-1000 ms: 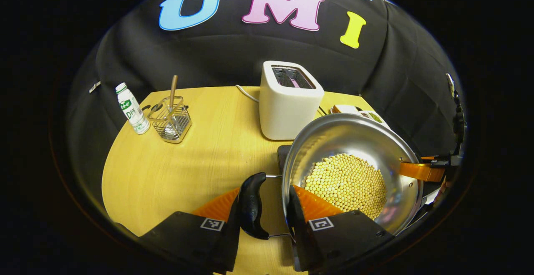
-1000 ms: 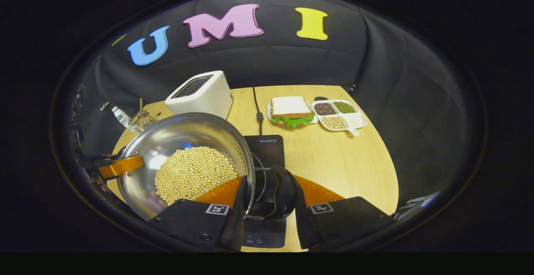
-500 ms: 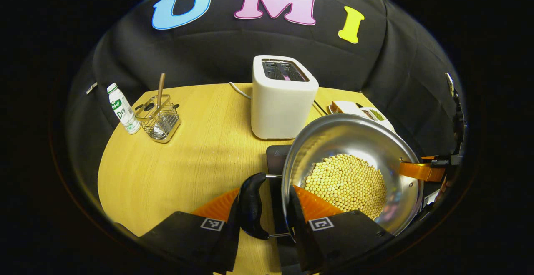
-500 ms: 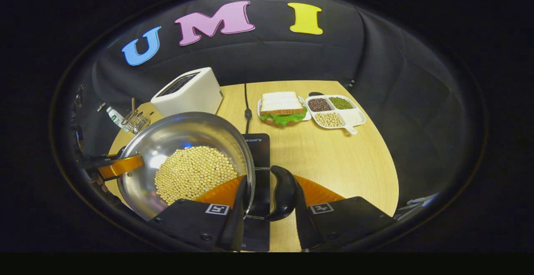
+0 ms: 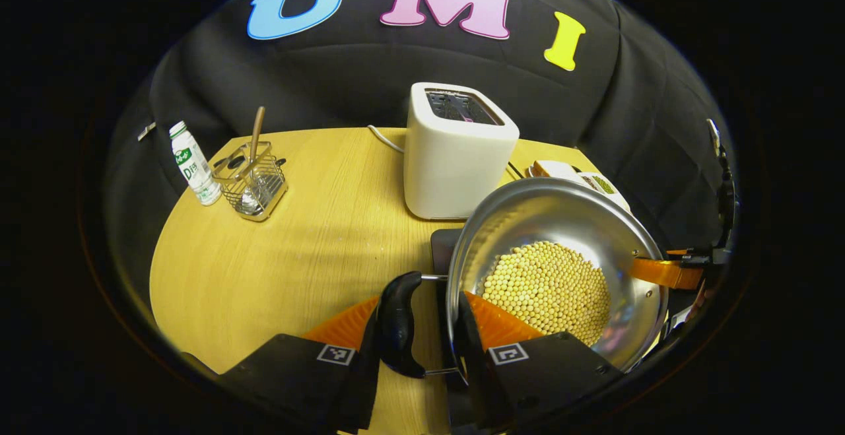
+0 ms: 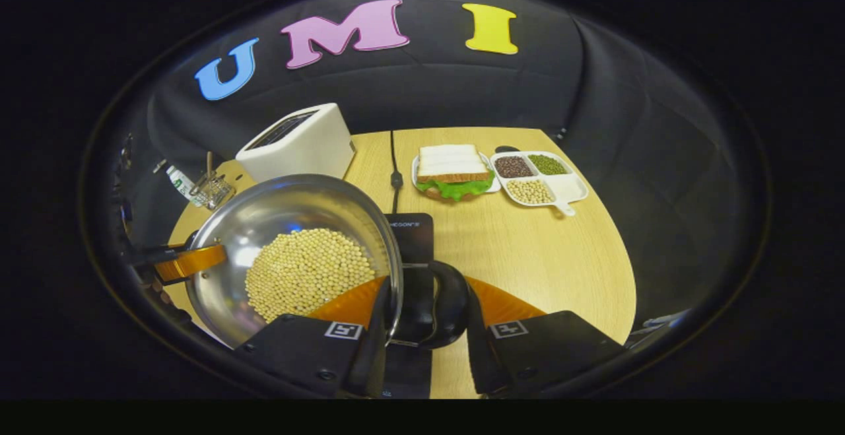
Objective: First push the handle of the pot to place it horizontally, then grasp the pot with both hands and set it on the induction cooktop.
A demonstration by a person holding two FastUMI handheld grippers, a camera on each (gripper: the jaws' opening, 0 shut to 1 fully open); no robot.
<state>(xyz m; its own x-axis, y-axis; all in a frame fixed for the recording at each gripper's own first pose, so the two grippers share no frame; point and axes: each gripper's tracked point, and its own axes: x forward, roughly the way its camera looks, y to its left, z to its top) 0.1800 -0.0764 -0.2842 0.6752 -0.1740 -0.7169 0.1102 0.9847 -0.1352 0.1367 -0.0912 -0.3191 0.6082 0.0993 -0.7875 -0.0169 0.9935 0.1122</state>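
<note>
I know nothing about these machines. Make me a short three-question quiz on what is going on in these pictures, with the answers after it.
1. True or false: the pot holds green peas.
2. What does each gripper clamp? A) the pot's rim B) a black side handle of the pot C) the toaster
3. Fill in: the sandwich lies beside a divided ____ of beans.

Key
1. False: it holds pale yellow beans.
2. B. The left gripper has its fingers on either side of one black handle; the right gripper does the same with the other handle.
3. tray
</note>
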